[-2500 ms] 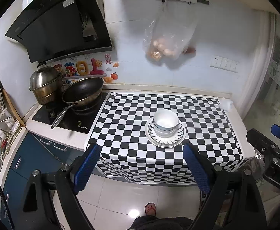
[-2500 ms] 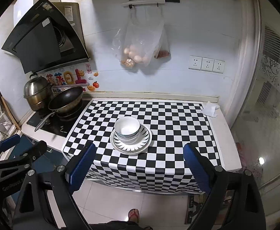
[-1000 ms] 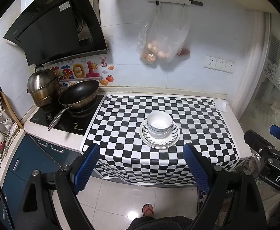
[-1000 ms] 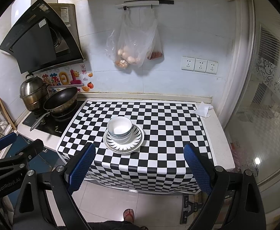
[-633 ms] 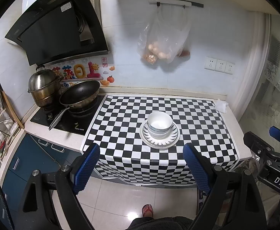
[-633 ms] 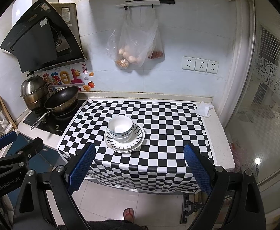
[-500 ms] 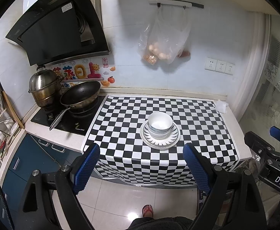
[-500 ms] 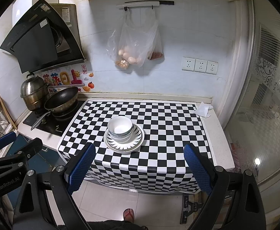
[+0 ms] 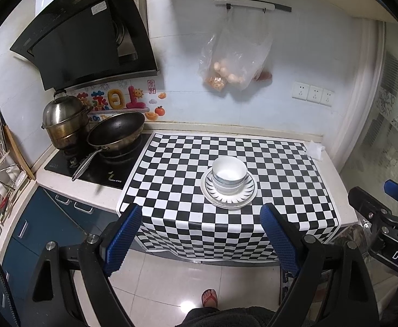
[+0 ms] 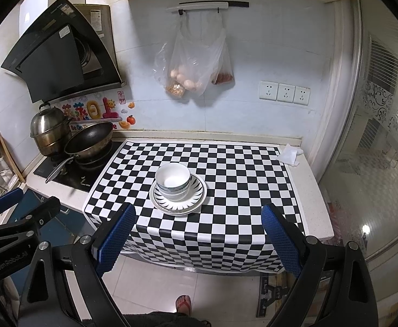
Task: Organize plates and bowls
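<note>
The stacked bowls sit on plates ahead of and beyond both sets of fingers, well apart from them. Left gripper and right gripper both stand wide and empty. Neither appears clearly nearer; the stack lies toward the left gripper's right finger and the right gripper's left finger.

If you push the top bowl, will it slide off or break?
The top bowl looks like glazed ceramic, so probably stiff, slippery and breakable. It sits nested in another bowl on the plates, so a sideways push would likely shift the whole stack or tip it rather than slide it free.
</note>
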`<move>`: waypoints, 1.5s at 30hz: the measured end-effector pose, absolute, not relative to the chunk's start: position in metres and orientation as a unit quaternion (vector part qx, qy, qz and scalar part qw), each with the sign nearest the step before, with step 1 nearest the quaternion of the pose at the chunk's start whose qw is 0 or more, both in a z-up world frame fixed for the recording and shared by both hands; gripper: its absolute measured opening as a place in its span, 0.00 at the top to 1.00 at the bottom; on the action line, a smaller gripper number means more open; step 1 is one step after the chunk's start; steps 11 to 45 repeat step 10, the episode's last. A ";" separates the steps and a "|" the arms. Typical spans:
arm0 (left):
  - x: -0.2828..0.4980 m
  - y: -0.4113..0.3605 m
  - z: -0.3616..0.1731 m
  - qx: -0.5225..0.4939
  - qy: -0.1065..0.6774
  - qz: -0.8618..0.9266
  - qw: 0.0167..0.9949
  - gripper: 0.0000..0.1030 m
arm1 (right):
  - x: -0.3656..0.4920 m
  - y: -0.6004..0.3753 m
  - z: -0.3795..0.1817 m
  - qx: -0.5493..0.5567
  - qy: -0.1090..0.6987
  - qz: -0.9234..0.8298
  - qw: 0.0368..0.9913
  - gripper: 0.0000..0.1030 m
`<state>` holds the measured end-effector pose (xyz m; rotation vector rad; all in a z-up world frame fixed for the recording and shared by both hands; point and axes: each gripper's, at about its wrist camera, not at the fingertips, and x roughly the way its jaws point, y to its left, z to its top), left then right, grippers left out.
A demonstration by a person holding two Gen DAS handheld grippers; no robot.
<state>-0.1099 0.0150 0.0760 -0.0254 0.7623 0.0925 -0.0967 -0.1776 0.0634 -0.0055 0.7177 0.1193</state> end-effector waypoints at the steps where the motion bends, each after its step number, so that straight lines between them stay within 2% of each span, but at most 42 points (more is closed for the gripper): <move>1: -0.110 0.015 0.077 -0.012 0.371 0.046 0.927 0.14 | -0.098 -0.177 0.063 -0.004 0.352 0.058 0.934 0.07; 45: -0.118 0.009 0.077 -0.010 0.358 0.051 0.932 0.14 | -0.106 -0.178 0.064 -0.001 0.350 0.060 0.935 0.07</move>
